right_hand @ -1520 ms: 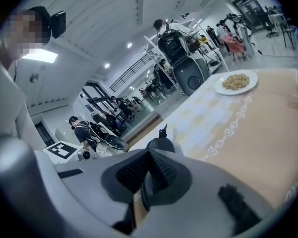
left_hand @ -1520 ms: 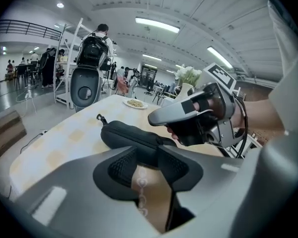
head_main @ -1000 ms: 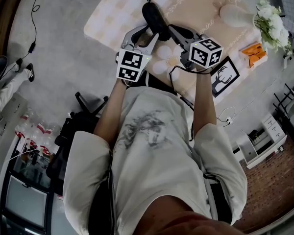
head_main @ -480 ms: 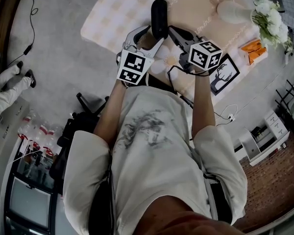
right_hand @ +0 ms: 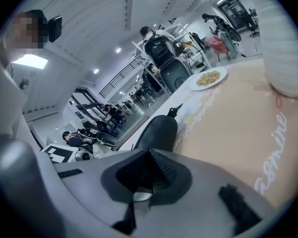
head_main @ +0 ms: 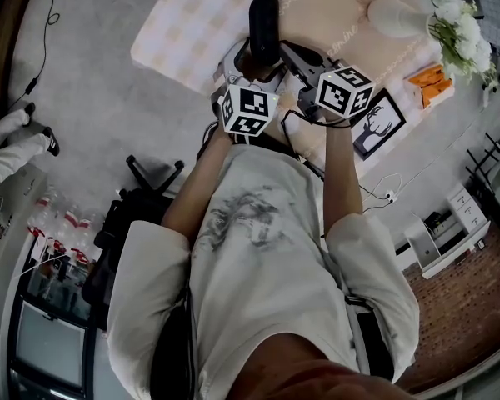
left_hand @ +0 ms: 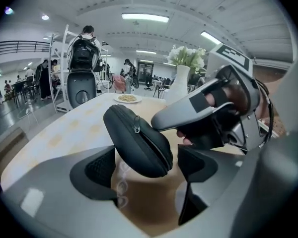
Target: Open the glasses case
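Checked tablecloth [head_main: 192, 23] lies under the zipped glasses case [left_hand: 139, 140], whose raised near end sits between the left gripper's [left_hand: 149, 165] jaws, which have just been opening wide and touch nothing. With the right gripper [right_hand: 149, 172] closed at its right side, the left should clamp the body squarely, leaving the zip pull [left_hand: 136, 124] free.

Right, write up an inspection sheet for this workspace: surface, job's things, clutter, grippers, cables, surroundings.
Surface: table under a pale checked and peach cloth.
Job's things: black glasses case, closed, tilted, one end between the left gripper's jaws.
Clutter: vase of white flowers, framed picture, orange packet, plate of food.
Grippers: left gripper open, jaws have just been opening, pads clear of the case; right gripper shut, tips by the case, whether it grips cannot be told.
Cables: black cord on the floor; white cable beside the table.
Surroundings: chair base, bottles, people in the hall behind.
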`<state>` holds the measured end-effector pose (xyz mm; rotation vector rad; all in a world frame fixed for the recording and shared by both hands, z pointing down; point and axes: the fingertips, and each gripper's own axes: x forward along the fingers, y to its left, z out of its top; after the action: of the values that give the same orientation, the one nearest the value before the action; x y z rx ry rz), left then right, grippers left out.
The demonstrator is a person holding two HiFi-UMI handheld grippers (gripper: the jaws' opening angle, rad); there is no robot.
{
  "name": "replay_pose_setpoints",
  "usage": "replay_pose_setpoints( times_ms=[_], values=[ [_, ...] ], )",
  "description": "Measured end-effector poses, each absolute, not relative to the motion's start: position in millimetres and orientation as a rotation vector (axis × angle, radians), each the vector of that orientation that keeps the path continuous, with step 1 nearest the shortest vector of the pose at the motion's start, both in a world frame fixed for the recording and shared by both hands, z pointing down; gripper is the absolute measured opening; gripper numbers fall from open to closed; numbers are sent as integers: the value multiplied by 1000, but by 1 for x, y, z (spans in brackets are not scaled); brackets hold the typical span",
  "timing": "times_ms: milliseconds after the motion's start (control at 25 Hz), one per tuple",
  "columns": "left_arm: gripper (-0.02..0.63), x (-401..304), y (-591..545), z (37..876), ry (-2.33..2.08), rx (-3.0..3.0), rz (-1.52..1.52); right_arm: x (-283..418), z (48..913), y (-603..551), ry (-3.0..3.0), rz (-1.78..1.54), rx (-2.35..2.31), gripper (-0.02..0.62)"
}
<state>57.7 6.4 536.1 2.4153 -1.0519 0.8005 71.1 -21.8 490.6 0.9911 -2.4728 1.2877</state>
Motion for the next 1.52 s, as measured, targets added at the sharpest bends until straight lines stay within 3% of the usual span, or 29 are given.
replay_pose_setpoints(
  times_ms=[360, 640, 680, 760, 880, 1080, 1240, 1520],
  values=[
    [295, 41, -1, 523, -1033, 2418, 743, 75, 485, -9, -2453, 1089, 927, 15],
    [268, 31, -3, 515, -1043, 2440, 754, 53, 451, -21, -2565, 798, 840, 17],
    [268, 31, -3, 515, -1045, 2439, 753, 49, 449, -25, -2575, 783, 827, 24],
    [268, 32, -3, 514, -1047, 2438, 751, 43, 446, -30, -2590, 766, 805, 115],
    [268, 32, -3, 514, -1047, 2440, 752, 37, 443, -38, -2607, 766, 791, 123],
    [268, 32, -3, 513, -1042, 2447, 752, 32, 449, -45, -2600, 783, 778, 121],
    [269, 30, -4, 514, -1036, 2439, 746, 30, 445, -46, -2611, 794, 755, 30],
    [281, 27, -8, 512, -1079, 2445, 749, 26, 439, -48, -2623, 857, 766, 17]
  ],
)
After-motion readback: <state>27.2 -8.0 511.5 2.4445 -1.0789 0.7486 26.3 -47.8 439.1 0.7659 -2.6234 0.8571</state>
